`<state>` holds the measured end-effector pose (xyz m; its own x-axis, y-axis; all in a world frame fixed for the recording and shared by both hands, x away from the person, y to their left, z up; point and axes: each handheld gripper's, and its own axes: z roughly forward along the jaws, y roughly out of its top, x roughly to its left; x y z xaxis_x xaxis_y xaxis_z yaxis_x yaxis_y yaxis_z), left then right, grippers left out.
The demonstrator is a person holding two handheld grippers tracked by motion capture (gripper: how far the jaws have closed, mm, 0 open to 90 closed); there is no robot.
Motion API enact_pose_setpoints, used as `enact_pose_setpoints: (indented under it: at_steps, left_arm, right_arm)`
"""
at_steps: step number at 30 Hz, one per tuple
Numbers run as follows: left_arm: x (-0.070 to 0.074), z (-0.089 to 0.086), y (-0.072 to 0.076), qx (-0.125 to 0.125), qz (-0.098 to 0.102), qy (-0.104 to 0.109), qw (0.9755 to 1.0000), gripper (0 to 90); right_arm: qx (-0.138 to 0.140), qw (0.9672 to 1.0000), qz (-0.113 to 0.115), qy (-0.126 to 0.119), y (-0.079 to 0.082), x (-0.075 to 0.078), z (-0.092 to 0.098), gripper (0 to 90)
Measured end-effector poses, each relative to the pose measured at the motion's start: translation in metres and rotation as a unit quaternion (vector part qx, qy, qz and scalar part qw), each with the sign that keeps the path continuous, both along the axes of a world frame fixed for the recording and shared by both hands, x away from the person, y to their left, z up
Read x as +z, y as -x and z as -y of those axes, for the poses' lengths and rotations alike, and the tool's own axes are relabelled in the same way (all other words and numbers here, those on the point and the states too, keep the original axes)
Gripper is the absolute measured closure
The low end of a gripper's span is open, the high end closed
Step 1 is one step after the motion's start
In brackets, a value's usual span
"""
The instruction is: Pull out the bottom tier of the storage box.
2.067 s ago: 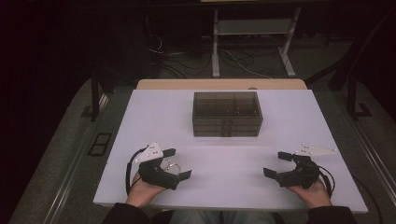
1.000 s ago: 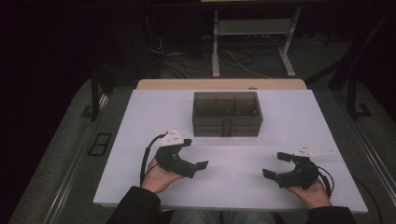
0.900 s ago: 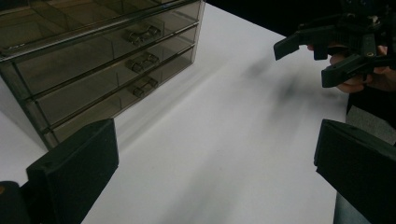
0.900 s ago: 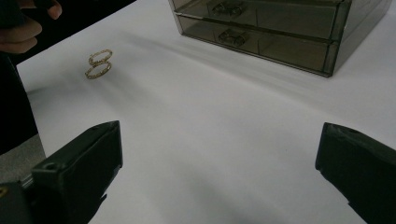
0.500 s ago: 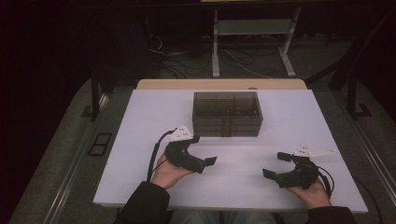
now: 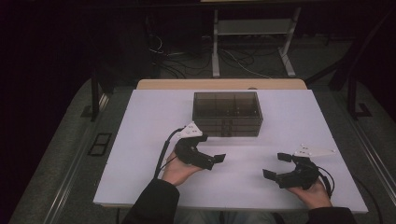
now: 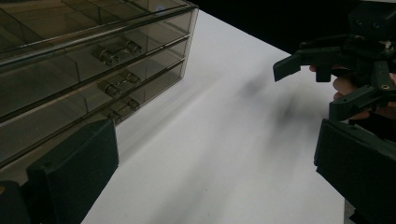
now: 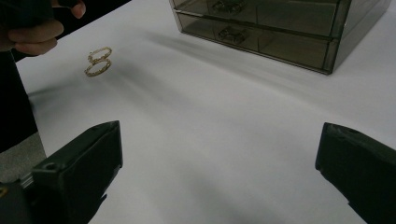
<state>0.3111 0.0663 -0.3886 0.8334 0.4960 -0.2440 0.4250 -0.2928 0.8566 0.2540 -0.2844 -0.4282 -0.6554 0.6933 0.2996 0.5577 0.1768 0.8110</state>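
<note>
My left gripper [image 6: 209,157] had its jaws spread wide with nothing between them, hovering just in front of the smoky drawer box [image 6: 227,113], near its lower left corner. In the left gripper view the box's 3 drawers [image 7: 116,81] were stacked one above another, all closed, each with a small handle. My right gripper [image 6: 279,167] also stood wide and empty, low over the white table [image 6: 140,121], well apart from the box. In the right gripper view 2 gold rings [image 8: 98,61] lay touching on the table beside my left hand [image 8: 35,32].
</note>
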Motion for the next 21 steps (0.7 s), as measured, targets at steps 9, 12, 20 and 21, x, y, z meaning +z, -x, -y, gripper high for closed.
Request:
enact_pose_setpoints:
  at_steps: [9, 12, 20, 21]
  left_arm:
    - [-0.004, 0.008, -0.005, 0.012, -0.019, 0.023, 0.9995, 0.0]
    - [-0.005, 0.011, -0.007, 0.017, -0.029, 0.026, 0.9991, 0.0]
    - [-0.009, 0.018, -0.014, 0.035, -0.036, 0.034, 0.9982, 0.0]
    - [-0.009, 0.019, -0.015, 0.039, -0.038, 0.038, 0.9978, 0.0]
  right_arm:
    - [0.002, 1.0000, 0.001, 0.002, 0.000, 0.000, 0.000, 0.1]
    - [0.003, 1.0000, 0.002, 0.002, 0.000, 0.000, 0.000, 0.1]
    - [0.004, 1.0000, 0.001, 0.002, 0.000, 0.000, 0.000, 0.0]
    - [0.004, 1.0000, 0.001, 0.002, 0.000, 0.000, 0.000, 0.0]
